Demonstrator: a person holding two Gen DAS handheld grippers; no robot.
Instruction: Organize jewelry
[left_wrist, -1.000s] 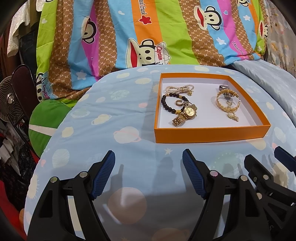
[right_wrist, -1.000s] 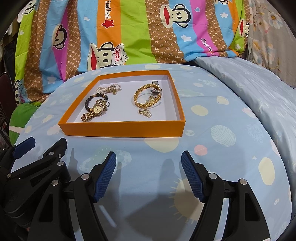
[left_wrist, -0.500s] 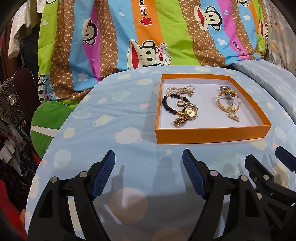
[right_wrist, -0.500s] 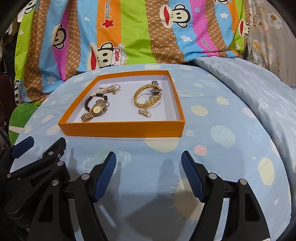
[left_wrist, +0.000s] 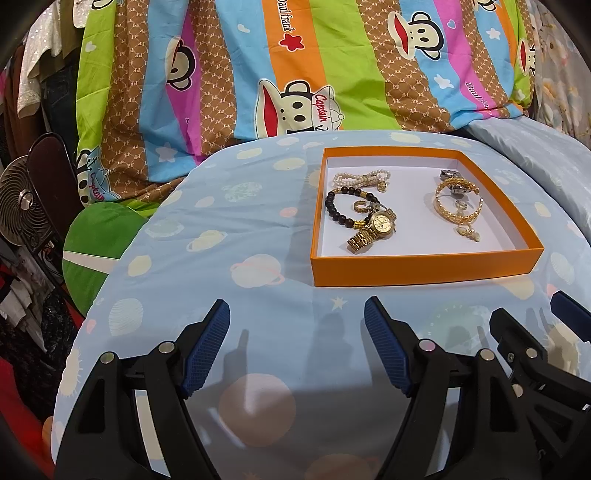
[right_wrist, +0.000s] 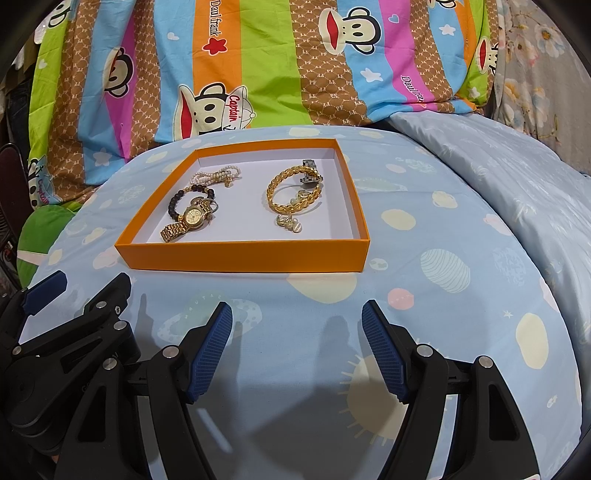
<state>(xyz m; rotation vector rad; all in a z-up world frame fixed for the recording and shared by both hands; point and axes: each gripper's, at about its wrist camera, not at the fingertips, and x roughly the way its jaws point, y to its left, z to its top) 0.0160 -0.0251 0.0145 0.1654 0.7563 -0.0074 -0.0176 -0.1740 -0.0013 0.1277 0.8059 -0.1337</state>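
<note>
A: Left wrist view: left gripper spread wide, nothing between the blue pads, hovering over the blue planet-print sheet, short of the orange box. Right gripper same: wide apart, empty, its own view puts it just beside the left one, box ahead.

B: Jewelry location?

A: All of it lies inside the box. Left group: gold watch, dark bead bracelet with a small ring inside its loop, pearl strand behind them. Watch overlaps the beads. Right group: braided gold bangle, a silver-toned piece touching its far side, small pendant bits at the near edge.

B: So done, or starting?

A: Can't settle it. Pieces in two loose clusters fit either jewelry already gathered into the box or a pile waiting to be sorted out of it. Logging position only.

B: Handling tips, if anything gets picked?

A: My judgement: come in from above, over the near wall, not through it; the box looks light and would slide. Pinch one piece at a clear band section. The watch and beads overlap, so a lift may drag both. Small ring and pendants need pad tips closing low against the box floor.
</note>
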